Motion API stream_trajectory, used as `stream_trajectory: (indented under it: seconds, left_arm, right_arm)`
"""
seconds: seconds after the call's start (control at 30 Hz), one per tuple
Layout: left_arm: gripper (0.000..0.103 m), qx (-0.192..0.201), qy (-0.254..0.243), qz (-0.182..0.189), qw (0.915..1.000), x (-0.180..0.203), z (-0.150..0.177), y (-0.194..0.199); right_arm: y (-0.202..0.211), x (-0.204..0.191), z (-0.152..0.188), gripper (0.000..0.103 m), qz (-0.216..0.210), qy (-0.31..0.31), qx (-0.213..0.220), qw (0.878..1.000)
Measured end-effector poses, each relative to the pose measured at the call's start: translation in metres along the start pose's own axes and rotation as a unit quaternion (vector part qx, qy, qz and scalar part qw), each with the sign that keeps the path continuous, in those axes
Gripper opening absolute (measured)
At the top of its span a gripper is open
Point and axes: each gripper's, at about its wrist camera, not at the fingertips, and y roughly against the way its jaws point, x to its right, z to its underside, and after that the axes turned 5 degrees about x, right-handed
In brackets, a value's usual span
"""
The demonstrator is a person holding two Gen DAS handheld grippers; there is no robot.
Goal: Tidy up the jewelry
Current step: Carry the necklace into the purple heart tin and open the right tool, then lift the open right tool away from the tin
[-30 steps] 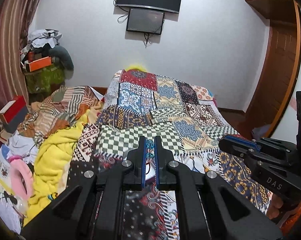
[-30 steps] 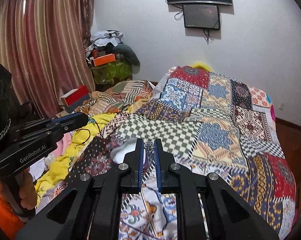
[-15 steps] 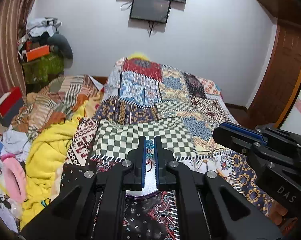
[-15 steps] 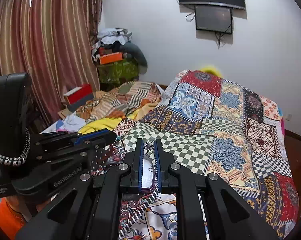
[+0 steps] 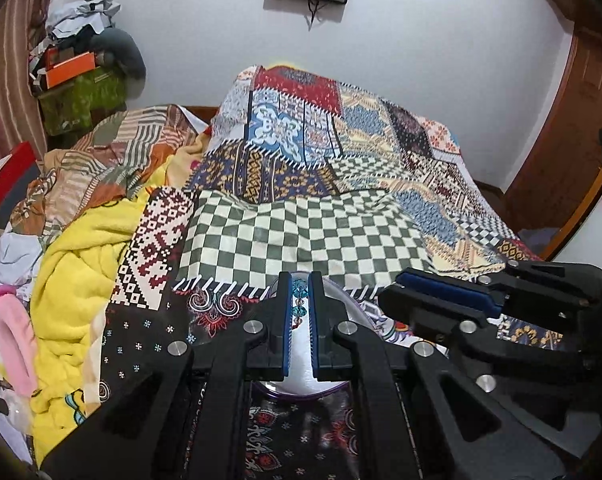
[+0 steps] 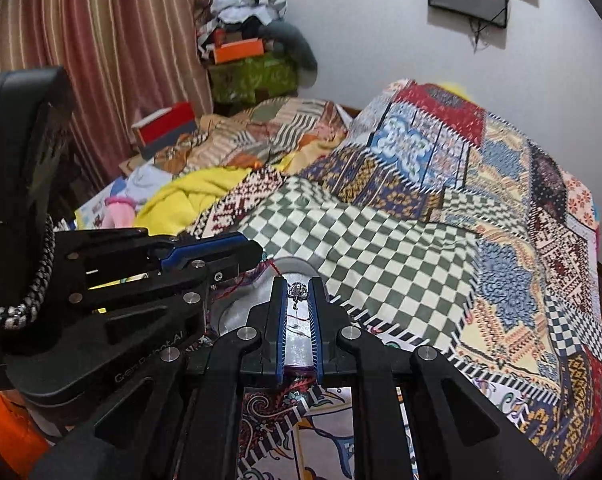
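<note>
A: Moved in since a second ago?
B: Yes. Both dropped lower over the patchwork bedspread (image 5: 301, 236); now above a shiny oval tray (image 6: 237, 312), lower centre of each view.
A: Left gripper (image 5: 300, 304)?
B: Clamped on a teal beaded piece (image 5: 299, 298), red thread trailing.
A: Right gripper (image 6: 299, 298)?
B: Pinched on a small silver charm (image 6: 297, 291), right at the tips.
A: Meaning?
B: Probably ready to set both pieces down on the tray; nothing released yet.
</note>
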Motion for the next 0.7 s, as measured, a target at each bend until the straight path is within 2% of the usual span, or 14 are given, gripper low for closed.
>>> stream_trajectory:
  seconds: [0.33,0.43,0.6,0.7]
  left_arm:
    - [0.006,-0.016,0.003,-0.006,0.9998,-0.01,0.0,-0.004]
    - [0.01,-0.01,0.001,-0.016,0.9998,-0.012,-0.002,0.001]
    - [0.023,0.004,0.007,-0.025,0.9997,-0.017,-0.006,0.014]
    - [0.03,0.012,0.006,-0.033,0.9994,-0.018,-0.008,0.024]
  right_arm:
    - [-0.025,0.005,0.005,0.009,-0.028,-0.009,-0.037,0.999]
    - [-0.028,0.002,0.004,0.009,-0.031,-0.004,-0.042,0.999]
    - [-0.032,-0.001,0.003,0.01,-0.029,0.001,-0.053,0.998]
    - [-0.031,0.002,0.002,0.015,-0.033,-0.01,-0.061,0.998]
